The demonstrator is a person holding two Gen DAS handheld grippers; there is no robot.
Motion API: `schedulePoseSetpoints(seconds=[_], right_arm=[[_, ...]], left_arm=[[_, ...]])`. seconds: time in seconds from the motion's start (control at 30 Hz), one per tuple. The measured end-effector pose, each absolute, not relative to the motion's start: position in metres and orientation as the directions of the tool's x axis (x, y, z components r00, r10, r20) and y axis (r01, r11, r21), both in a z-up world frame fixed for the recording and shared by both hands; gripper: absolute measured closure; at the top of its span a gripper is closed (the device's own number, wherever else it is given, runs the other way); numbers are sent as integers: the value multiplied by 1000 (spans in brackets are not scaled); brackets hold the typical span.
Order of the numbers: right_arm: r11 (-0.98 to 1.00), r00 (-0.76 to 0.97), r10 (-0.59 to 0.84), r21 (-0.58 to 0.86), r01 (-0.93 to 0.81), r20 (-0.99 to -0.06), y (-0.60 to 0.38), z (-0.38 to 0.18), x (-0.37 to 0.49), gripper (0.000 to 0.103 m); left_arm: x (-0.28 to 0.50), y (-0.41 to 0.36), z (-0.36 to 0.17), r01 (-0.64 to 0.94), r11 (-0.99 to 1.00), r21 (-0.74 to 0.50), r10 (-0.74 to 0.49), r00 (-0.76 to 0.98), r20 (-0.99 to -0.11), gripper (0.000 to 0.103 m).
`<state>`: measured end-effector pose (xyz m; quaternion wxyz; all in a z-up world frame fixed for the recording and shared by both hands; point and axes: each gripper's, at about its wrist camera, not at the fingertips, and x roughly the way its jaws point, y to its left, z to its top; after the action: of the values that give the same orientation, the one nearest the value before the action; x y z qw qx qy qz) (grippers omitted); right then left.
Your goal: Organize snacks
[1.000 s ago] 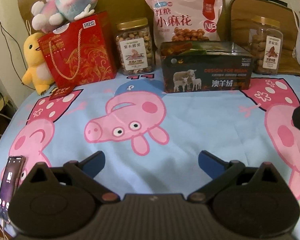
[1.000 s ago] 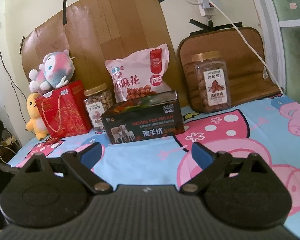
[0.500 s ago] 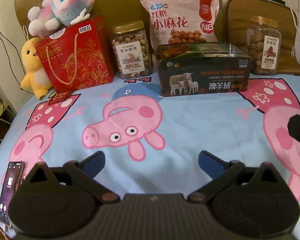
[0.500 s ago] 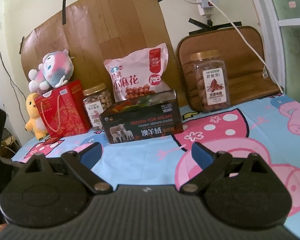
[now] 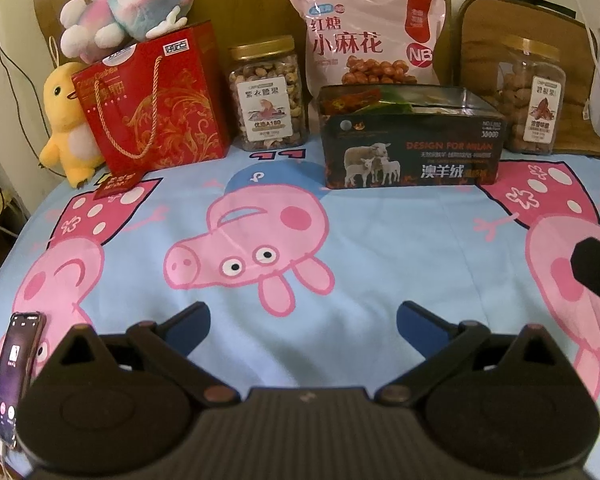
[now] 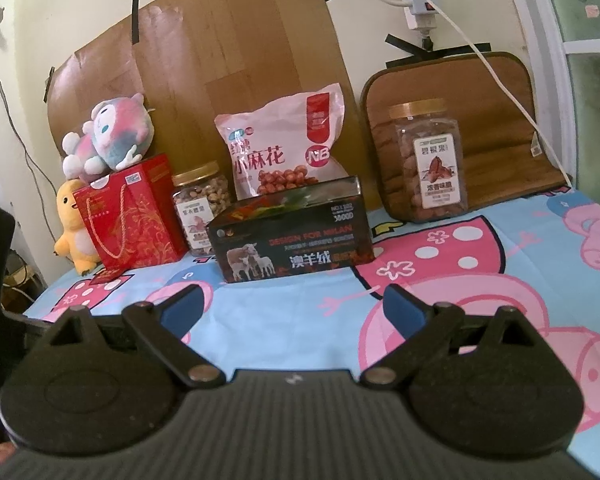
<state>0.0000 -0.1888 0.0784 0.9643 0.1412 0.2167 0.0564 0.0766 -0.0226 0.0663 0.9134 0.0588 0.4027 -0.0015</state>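
Nothing is picked up yet: the left gripper point(image 5: 303, 320) and right gripper point(image 6: 292, 300) hover with jaws spread and empty. The dark box point(image 5: 410, 140) holding snacks sits at one o'clock, the cashew jar point(image 5: 266, 94) at eleven. Next calls for reaching a jar; the pink bag point(image 5: 368, 40) crowds behind.

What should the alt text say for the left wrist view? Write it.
An open, empty hand-held gripper hovers over a pig-print sheet. Along the back stand a red gift bag, a nut jar, a pink snack bag and a dark box.
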Motion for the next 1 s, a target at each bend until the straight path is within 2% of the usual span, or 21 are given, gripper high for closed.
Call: schedulePoseSetpoints(seconds=[1.0], right_arm=[[957,906,177,282,-67,-385,-180,82,-5,5]], left_arm=[[67,-19,70,50,992,114,48,692,-720,0]])
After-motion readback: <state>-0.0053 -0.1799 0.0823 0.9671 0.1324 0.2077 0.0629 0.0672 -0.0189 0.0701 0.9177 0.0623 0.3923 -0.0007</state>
